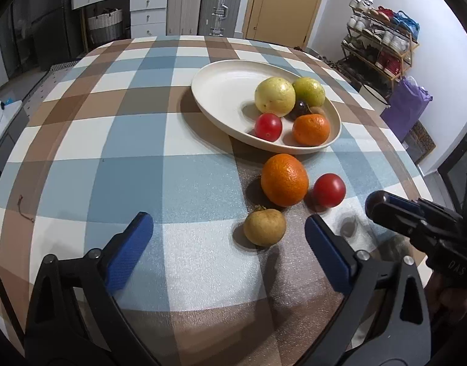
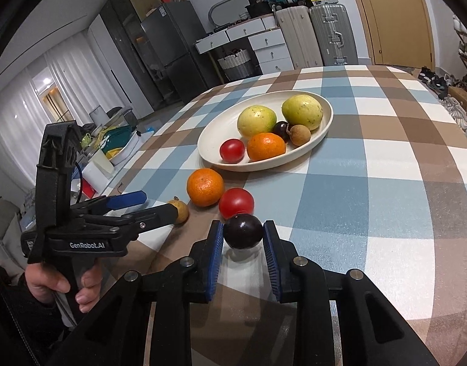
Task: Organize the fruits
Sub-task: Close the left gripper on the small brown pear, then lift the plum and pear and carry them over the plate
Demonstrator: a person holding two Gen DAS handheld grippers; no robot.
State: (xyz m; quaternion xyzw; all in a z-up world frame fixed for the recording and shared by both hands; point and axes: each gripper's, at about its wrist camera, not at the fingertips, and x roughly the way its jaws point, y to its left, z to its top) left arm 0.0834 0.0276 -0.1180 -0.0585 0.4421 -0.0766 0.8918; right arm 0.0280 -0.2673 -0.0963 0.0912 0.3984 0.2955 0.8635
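Jaws of the right gripper (image 2: 243, 235) clamp a dark plum (image 2: 242, 231) above the counter (image 2: 370, 183). Left gripper (image 1: 228, 231) jaws gape wide, empty, near a brown longan (image 1: 264, 227).

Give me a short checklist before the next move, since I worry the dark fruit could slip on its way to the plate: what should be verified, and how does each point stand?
1. Right gripper shut on the dark plum: ok, both pads press its sides.
2. Plum lifted off the table: cannot tell; it sits low over the checked cloth.
3. Free room on the plate: ok, its left part is bare.
4. Path to the plate: not ok, the red tomato and the orange lie directly ahead.
5. Left gripper out of the way: ok, it is open beside the brown fruit, holding nothing.
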